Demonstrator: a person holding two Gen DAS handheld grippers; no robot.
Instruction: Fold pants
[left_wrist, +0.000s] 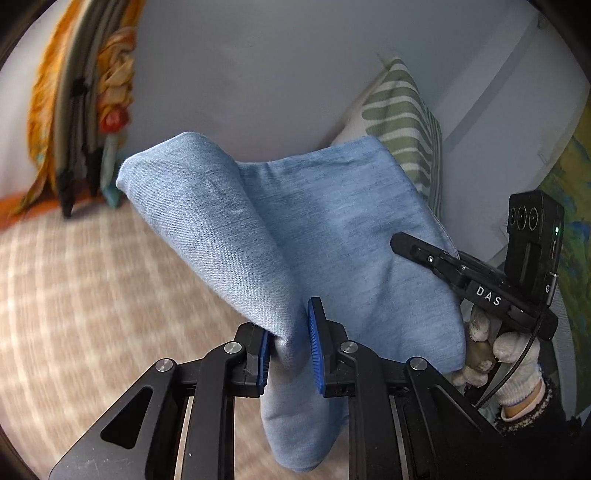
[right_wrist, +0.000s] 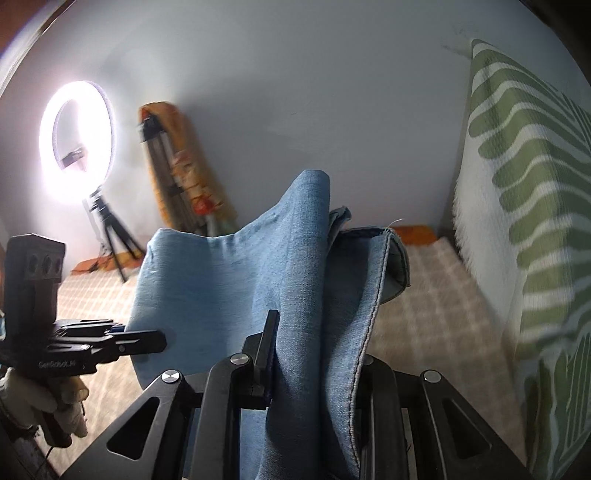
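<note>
Left gripper (left_wrist: 288, 350) pinches a bunch of the pants (left_wrist: 295, 229); right gripper (right_wrist: 314, 354) clamps their seamed edge. The denim hangs lifted between them above the checked bed (right_wrist: 424, 302). Mid-fold carry, likely; next, lay it flat, edges aligned.

A ring light (right_wrist: 79, 144) glares at nine o'clock, washing out the wall (right_wrist: 295, 92) around it; the checked floor (left_wrist: 92, 295) smears with motion blur, and fisheye edges darken.

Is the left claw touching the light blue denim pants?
Touching. In the left wrist view, the left claw pinches a fold of the light blue denim pants between its blue pads.
</note>
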